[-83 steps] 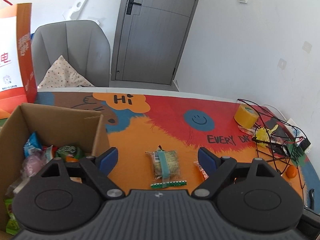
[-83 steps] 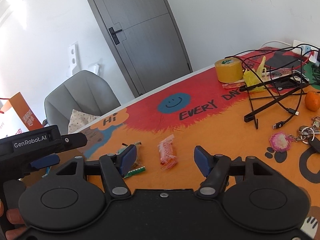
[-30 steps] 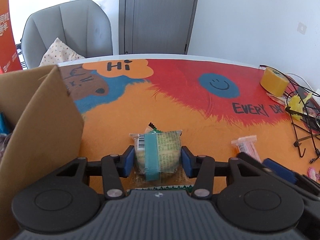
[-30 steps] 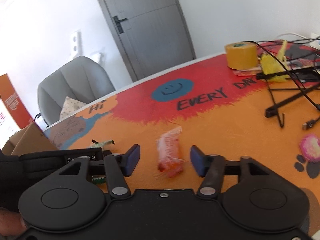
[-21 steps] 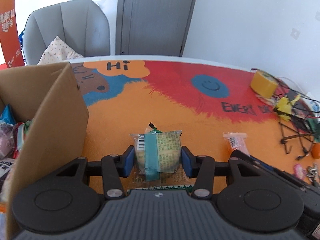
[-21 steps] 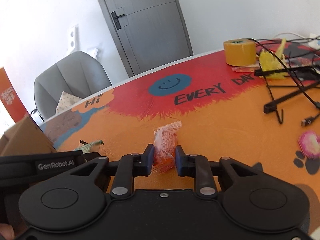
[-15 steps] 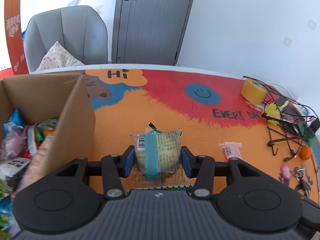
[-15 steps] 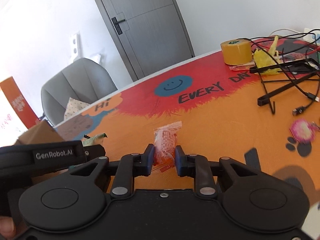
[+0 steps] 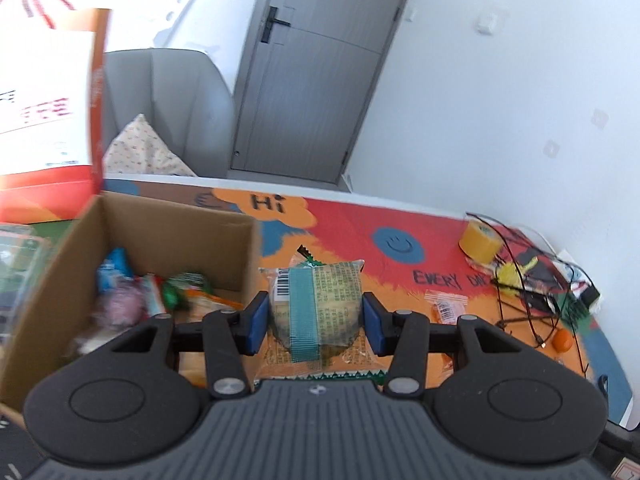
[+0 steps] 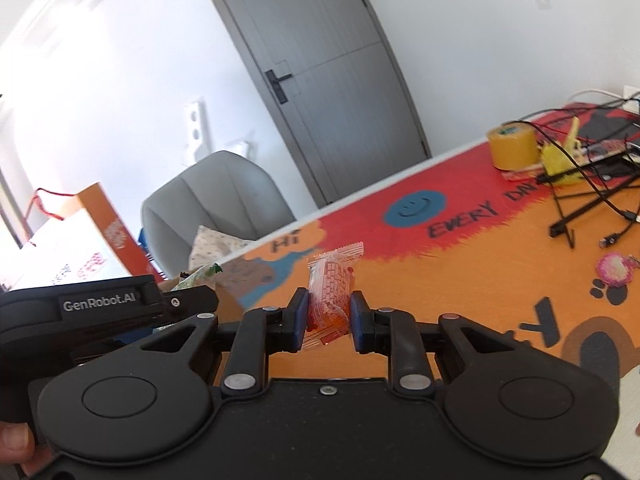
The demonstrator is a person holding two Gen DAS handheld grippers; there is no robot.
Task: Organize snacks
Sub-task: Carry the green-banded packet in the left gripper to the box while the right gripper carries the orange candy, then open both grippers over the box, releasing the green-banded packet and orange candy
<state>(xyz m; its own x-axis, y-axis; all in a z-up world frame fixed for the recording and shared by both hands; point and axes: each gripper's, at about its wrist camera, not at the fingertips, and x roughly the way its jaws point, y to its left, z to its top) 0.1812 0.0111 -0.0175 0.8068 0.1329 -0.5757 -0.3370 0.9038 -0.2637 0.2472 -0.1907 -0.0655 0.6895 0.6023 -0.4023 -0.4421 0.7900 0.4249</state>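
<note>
Left gripper [image 9: 315, 318] pinching a clear-wrapped cake with teal band [image 9: 316, 304], lifted off the table, blue pads pressed on both sides. Right gripper [image 10: 329, 316] clamped tight on a small orange snack packet [image 10: 329, 300], also held in the air; same packet visible low right of the left gripper in the left wrist view [image 9: 444, 307]. Left gripper body with white lettering at near left of the right wrist view; fingertips of a hand [image 10: 16, 442] at the bottom left edge.

Near left: open cardboard box [image 9: 168, 236], mixed wrapped snacks [image 9: 152, 292] inside, blurred. Just behind the box, an orange-and-white paper bag [image 9: 48, 120] with red cord handles.

Table covered by a bright mat [image 9: 352, 240], orange near, red farther, blue smiley face, "Hi" and "EVERY DAY" lettering; black paw prints on the right side of the mat.

Far right: yellow tape roll [image 9: 480, 242], black wire stand [image 10: 584, 204] with tangled cables, yellow item [image 10: 560, 160] beside it, small orange fruit [image 9: 564, 339], pink keychain charm [image 10: 614, 270].

Beyond the table: grey chair [image 9: 176, 100] with a patterned cushion [image 9: 144, 154], grey door [image 9: 316, 68] with black handle, white walls, wall switch plates.
</note>
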